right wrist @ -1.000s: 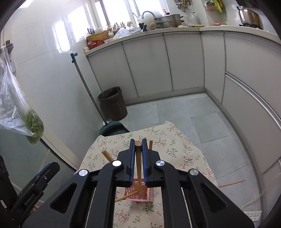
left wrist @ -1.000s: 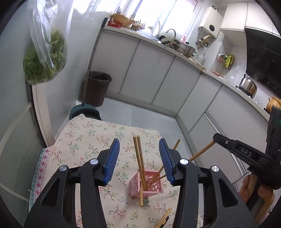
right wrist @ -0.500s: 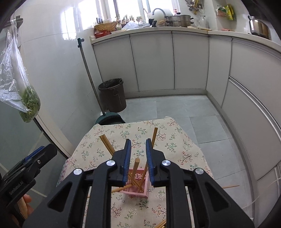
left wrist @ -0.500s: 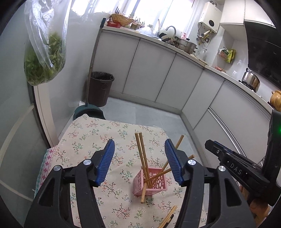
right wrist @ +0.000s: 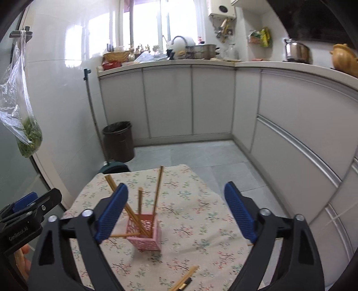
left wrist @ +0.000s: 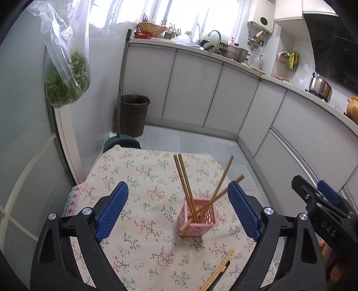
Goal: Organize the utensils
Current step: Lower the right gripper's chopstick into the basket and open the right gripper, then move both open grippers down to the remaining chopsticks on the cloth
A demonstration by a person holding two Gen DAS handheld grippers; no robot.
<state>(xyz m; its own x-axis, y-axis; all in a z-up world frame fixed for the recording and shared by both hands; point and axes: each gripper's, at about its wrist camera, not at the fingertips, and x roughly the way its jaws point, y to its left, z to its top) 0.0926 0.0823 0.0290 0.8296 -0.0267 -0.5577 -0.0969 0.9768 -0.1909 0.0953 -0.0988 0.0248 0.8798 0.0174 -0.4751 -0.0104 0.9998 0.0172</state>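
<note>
On floral tablecloth point(left wrist: 138, 215), near edge: loose chopsticks point(left wrist: 220, 272) lying flat, long axis slanting up-right, below pink basket point(left wrist: 198, 220) already holding several. Right gripper point(right wrist: 175, 209) and left gripper point(left wrist: 177, 208) both just opening wide, gripping nothing; right seeming nearer.

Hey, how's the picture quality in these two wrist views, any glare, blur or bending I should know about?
Left wrist view: window blown out white, counter edge bowed by the fisheye, pink basket sharp. Right wrist view: window glare sheens the wall tiles, cabinet fronts curve, tablecloth slightly soft; dark corners in both.
</note>
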